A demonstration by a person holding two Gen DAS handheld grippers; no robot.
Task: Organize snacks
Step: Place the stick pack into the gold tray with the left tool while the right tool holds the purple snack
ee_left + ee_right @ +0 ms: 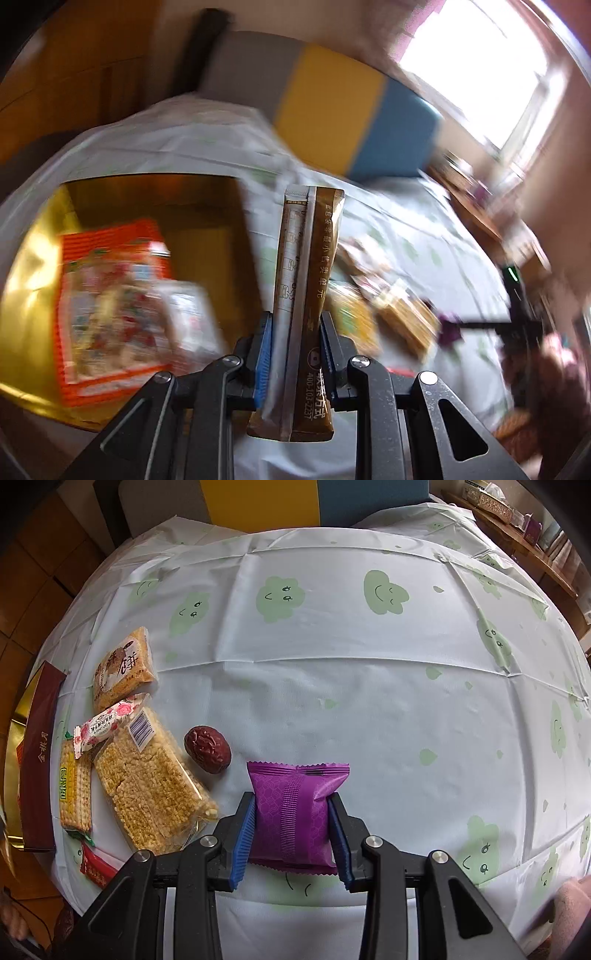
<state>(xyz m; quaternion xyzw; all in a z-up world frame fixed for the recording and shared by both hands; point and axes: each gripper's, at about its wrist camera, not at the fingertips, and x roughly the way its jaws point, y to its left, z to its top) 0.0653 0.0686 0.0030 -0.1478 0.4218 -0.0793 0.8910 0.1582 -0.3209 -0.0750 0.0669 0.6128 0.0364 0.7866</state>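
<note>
**Both grippers loaded, left view is a blurry mess**

So, the left wrist view is smeared badly. Only the left gripper point(295, 332) and its load are sharp: its blue pads are clamped tight on a slim brown stick sachet point(308, 295) that stands upright between them, with its lower end poking out below the jaws. Everything behind is hard to read. I can make out a gold-lined box point(40, 236) on the left with an orange snack pack point(110, 306) and a pale wrapped item lying in it, but the print on those is too blurred to tell. On the right of the sachet there's a smudge of packets on the cloth, no detail.

The right wrist view is crisp. The right gripper point(291, 823) has its pads closed on the sides of a purple snack pouch point(295, 808), which sits on the white tablecloth point(369, 683) with green smiley clouds. Its near edge is partly hidden by the jaws. Left of it are a dried red date point(207, 749), two puffed rice cake packs point(147, 779), a cracker pack point(75, 794), a small rose-print candy point(107, 725), and a red packet point(96, 869) cut off by the gripper body. The box's maroon outer wall point(38, 760) shows only at the far left edge.
</note>
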